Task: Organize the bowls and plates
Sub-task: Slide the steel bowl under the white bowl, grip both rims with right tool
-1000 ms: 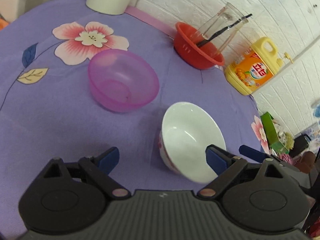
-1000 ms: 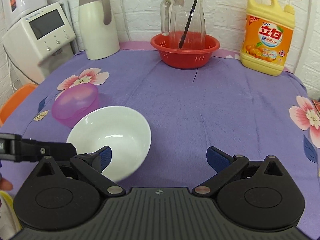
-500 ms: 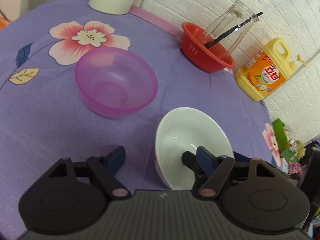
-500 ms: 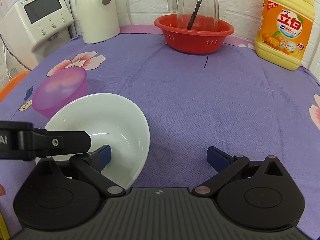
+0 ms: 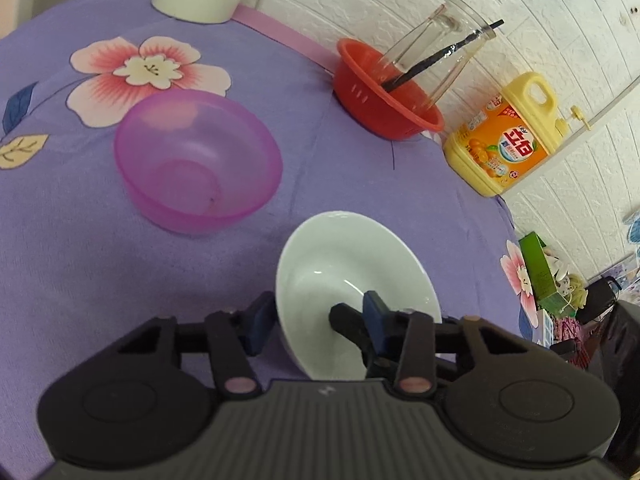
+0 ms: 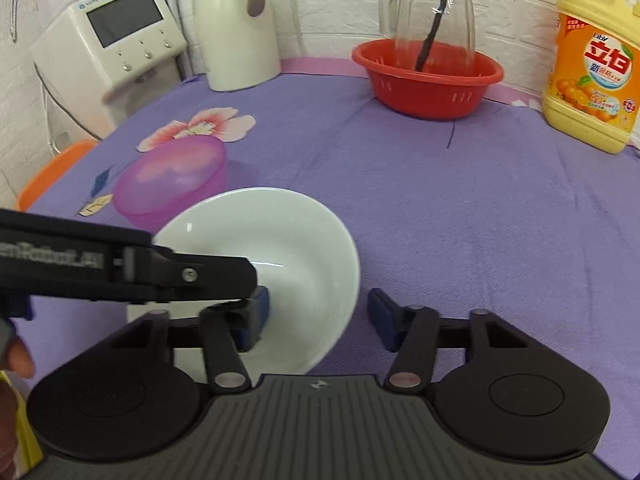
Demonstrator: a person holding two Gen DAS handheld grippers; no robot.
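Bowls unsorted on the purple desk (image 6: 440, 220): I judge the tidying has barely begun. The white bowl (image 5: 352, 264) sits tipped at the near edge, just beside the pink bowl (image 5: 196, 160) but not nested with it, and no plates are in view.

I have both tools on the white bowl. The left tool (image 5: 316, 314) has just been closing with the bowl's wall between its jaws. One pad touches the outside, the other stands well inside the bowl, so I read it as not yet clamped. The right tool (image 6: 320, 310) has also just been closing and straddles the opposite wall, one pad inside and one outside. I take it as clenched on the bowl, though a thin strip of cloth shows beside the outer pad.

What is left, as I judge it, is lifting the white bowl and stacking it with the pink one.

The yellow bottle (image 6: 596, 64) against the wall reads "Liby" above large characters, "立白". Lettering on the left tool's arm and on the dispenser (image 6: 108, 44) is too blurred to read.
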